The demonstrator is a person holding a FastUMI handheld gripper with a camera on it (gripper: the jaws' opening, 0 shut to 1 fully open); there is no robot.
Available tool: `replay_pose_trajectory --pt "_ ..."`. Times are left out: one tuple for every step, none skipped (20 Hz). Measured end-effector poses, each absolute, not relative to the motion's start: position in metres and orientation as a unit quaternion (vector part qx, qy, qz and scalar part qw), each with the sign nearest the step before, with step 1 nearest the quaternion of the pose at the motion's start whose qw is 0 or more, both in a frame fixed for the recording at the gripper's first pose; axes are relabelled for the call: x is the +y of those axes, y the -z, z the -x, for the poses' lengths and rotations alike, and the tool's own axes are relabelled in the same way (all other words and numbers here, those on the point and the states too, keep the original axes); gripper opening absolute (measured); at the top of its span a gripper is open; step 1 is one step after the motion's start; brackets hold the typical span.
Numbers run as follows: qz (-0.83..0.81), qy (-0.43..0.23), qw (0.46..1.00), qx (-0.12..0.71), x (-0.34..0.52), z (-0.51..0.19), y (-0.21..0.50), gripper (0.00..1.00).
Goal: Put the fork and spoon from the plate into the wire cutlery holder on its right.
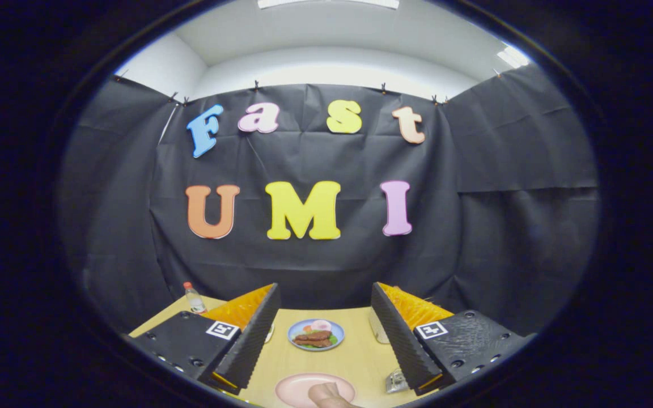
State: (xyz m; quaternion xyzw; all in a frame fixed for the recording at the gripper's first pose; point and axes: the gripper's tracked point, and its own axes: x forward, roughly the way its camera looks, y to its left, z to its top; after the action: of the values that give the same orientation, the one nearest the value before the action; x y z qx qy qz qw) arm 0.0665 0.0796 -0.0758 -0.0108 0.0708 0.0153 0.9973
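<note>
While the gripper (325, 334) hung above the table (360, 357), its two fingers stood wide apart w/ nothing between them, ridged inner faces angled toward each other like a V open at the top. Table was the biggest item: flat, pale wood-look top running back to the black cloth wall. Finger bodies came next, blocky, w/ square printed markers on their upper faces.

Pink plate (304, 388) sat nearest, below and between the fingers: round, smooth, matte. Something rounded and tan (326, 394) lay over its near rim; couldn't tell what it was. Fork and spoon couldn't be made out on it, so their long axis and pointing direction couldn't be told.

Beyond the fingers, centred in the gap, was a smaller blue-rimmed plate (316, 334), round, holding brown sausage-like pcs, green leaf and a pale bit.

By the right finger's lower tip sat a small shiny metal item (395, 381), maybe the wire holder, mostly hidden.

Far left, beyond the left finger, stood a small clear bottle (194, 298), upright, red cap.
</note>
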Motion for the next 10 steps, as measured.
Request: replay_pose_trajectory --pt "0.021 -0.015 0.998 0.061 0.084 -0.064 0.071 0.97" --pt "0.030 -0.018 0.998 0.056 0.089 -0.061 0.067 0.97" --pt "0.036 -0.019 0.998 0.054 0.094 -0.056 0.064 0.97" --pt "0.035 -0.022 0.998 0.056 0.097 -0.051 0.063 0.96" --pt "0.031 -0.026 0.998 0.057 0.102 -0.047 0.063 0.95" --pt "0.031 -0.025 0.998 0.056 0.103 -0.043 0.061 0.95" --pt "0.034 -0.025 0.998 0.052 0.103 -0.040 0.058 0.96" --pt "0.036 -0.027 0.998 0.049 0.105 -0.036 0.055 0.95" --pt "0.037 -0.032 0.998 0.048 0.109 -0.031 0.053 0.95" --pt "0.038 -0.035 0.997 0.051 0.111 -0.028 0.053 0.95"
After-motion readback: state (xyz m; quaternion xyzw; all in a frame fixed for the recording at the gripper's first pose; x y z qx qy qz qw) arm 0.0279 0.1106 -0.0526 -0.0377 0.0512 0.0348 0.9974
